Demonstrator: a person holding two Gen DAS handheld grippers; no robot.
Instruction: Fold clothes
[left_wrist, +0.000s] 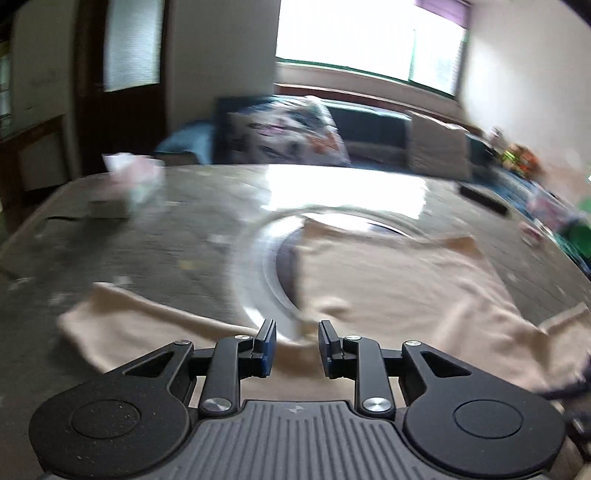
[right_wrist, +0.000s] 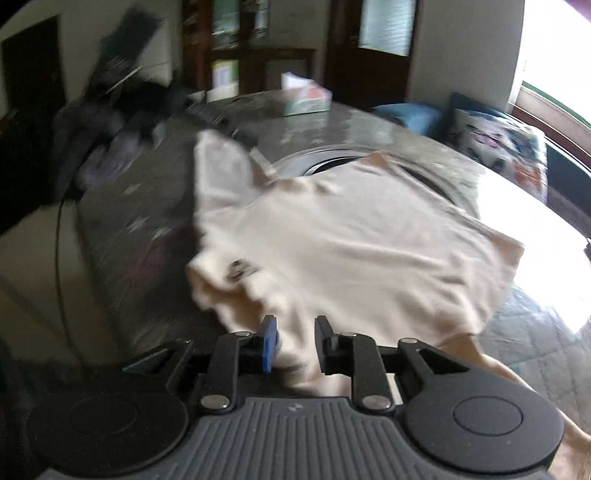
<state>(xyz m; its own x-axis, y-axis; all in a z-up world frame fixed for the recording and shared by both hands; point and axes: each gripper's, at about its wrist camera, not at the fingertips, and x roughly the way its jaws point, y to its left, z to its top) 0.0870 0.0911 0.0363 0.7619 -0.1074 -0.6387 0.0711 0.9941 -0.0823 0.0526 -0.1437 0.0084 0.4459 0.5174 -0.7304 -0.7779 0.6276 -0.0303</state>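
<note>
While it lies rumpled on the grey counter (left_wrist: 155, 236), the cream T-shirt (right_wrist: 351, 236) sits beneath both tilted hand-held grippers, left (left_wrist: 297, 349) and right (right_wrist: 295, 345), each released, jaws parted.

Getting daylight from a blown-out window (left_wrist: 364, 38) behind the far edge of the table (left_wrist: 166, 229), with no detail left in the panes. Throwing a white glare patch (left_wrist: 347, 190) across the far middle of the tabletop; in the right wrist view, washing out the table's right edge (right_wrist: 528, 236). Smearing with motion blur throughout, the cream shirt (right_wrist: 351, 240) and the tissue box (left_wrist: 135, 177) losing their outlines. Staying sharp only on the gripper bodies at the bottom. Bending straight lines at the edges and darkening the corners. Leaving the left background dim (right_wrist: 33, 92).
</note>
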